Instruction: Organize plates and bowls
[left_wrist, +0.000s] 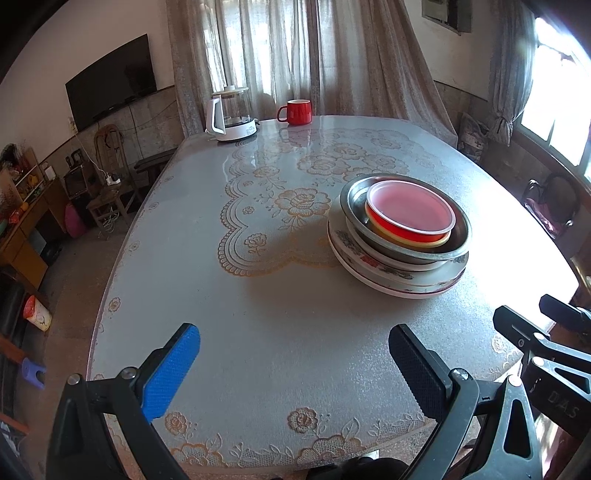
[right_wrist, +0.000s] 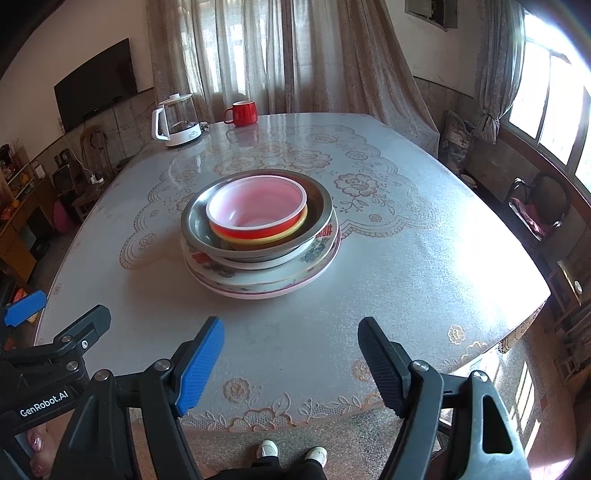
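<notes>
Two grippers of mine spread and empty, left gripper (left_wrist: 291, 369), right gripper (right_wrist: 291, 362), near one stack, red bowl (right_wrist: 258, 214) nested in steel basin (right_wrist: 317, 206) on floral plates (right_wrist: 317, 254), lace-covered table (right_wrist: 424, 277).

Glossy plastic red bowl (right_wrist: 258, 214) nested in a dull brushed-metal basin (right_wrist: 258, 221), at 12 o'clock from the ribbed rubbery pads (right_wrist: 199, 365); glazed floral ceramic plates (right_wrist: 258, 273) beneath; lace-patterned tablecloth (right_wrist: 406, 266) under glossy clear film
</notes>
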